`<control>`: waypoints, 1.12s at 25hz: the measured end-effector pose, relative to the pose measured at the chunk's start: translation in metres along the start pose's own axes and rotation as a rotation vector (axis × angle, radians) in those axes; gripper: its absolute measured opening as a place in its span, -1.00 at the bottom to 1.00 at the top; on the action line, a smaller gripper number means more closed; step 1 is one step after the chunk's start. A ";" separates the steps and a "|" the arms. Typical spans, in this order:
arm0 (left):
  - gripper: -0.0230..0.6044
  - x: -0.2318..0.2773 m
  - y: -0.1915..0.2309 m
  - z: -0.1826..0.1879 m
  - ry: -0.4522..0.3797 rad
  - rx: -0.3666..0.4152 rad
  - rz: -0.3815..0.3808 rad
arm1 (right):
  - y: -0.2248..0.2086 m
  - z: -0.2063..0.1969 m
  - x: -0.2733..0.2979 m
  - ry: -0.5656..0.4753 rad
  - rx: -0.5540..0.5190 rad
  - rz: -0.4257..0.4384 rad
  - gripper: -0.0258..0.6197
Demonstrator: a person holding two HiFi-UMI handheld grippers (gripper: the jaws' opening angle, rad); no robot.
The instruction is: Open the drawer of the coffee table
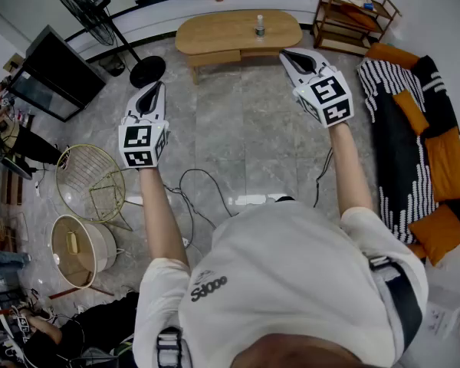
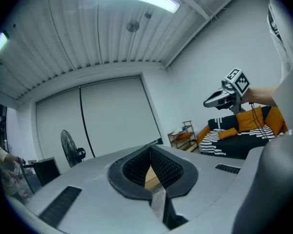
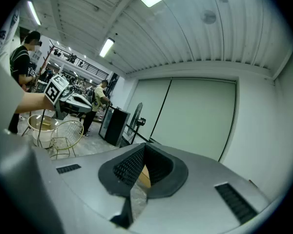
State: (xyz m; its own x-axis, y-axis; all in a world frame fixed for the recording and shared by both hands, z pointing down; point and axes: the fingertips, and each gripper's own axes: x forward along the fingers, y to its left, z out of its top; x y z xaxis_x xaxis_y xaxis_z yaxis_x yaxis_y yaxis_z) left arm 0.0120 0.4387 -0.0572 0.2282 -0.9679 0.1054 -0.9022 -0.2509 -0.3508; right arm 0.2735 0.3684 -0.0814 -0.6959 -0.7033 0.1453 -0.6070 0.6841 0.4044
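The oval wooden coffee table (image 1: 222, 33) stands at the far side of the room, a small bottle (image 1: 260, 25) on its top and its drawer front (image 1: 213, 57) closed below. I hold both grippers up over the grey floor, well short of the table. The left gripper (image 1: 155, 89) is shut and empty, as its own view shows (image 2: 150, 149). My right gripper (image 1: 288, 54) reaches nearer the table's right end, also shut on nothing (image 3: 143, 152). A sliver of the table's wood (image 2: 152, 179) shows through the gap in the jaws.
A standing fan (image 1: 100, 14) and a black cabinet (image 1: 57, 75) are at the far left. A gold wire chair (image 1: 92, 179) and a round basket (image 1: 80, 244) sit at left. A sofa with striped throw (image 1: 402, 144) lines the right. Cables (image 1: 192, 198) lie on the floor.
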 end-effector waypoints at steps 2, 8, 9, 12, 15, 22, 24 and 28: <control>-0.87 0.000 0.004 -0.005 0.000 -0.003 -0.003 | 0.002 0.001 0.004 -0.005 0.005 -0.003 -0.91; -0.87 0.003 0.016 -0.022 0.013 -0.011 -0.020 | 0.013 0.006 0.020 -0.017 -0.028 -0.027 -0.91; -0.87 0.003 0.017 -0.026 0.018 -0.012 -0.022 | 0.015 0.006 0.022 -0.021 -0.030 -0.026 -0.91; -0.87 0.009 0.022 -0.033 0.025 -0.025 -0.028 | 0.021 0.006 0.028 -0.035 -0.024 -0.010 -0.91; -0.87 0.016 0.029 -0.044 0.039 -0.030 -0.036 | 0.029 0.000 0.039 -0.005 -0.067 0.010 -0.91; -0.87 0.050 0.053 -0.068 0.059 -0.056 -0.037 | 0.021 -0.016 0.085 0.021 -0.025 0.019 -0.91; -0.87 0.066 0.059 -0.073 0.064 -0.050 -0.044 | 0.012 -0.023 0.100 0.027 -0.017 0.010 -0.91; -0.87 0.110 0.085 -0.085 0.067 -0.039 -0.064 | -0.008 -0.035 0.145 0.048 -0.013 -0.012 -0.91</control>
State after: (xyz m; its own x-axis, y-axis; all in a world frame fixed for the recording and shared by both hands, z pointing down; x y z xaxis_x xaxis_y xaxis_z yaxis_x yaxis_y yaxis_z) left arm -0.0710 0.3123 0.0035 0.2616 -0.9465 0.1887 -0.9005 -0.3097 -0.3051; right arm 0.1913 0.2541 -0.0321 -0.6695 -0.7199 0.1833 -0.6099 0.6735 0.4176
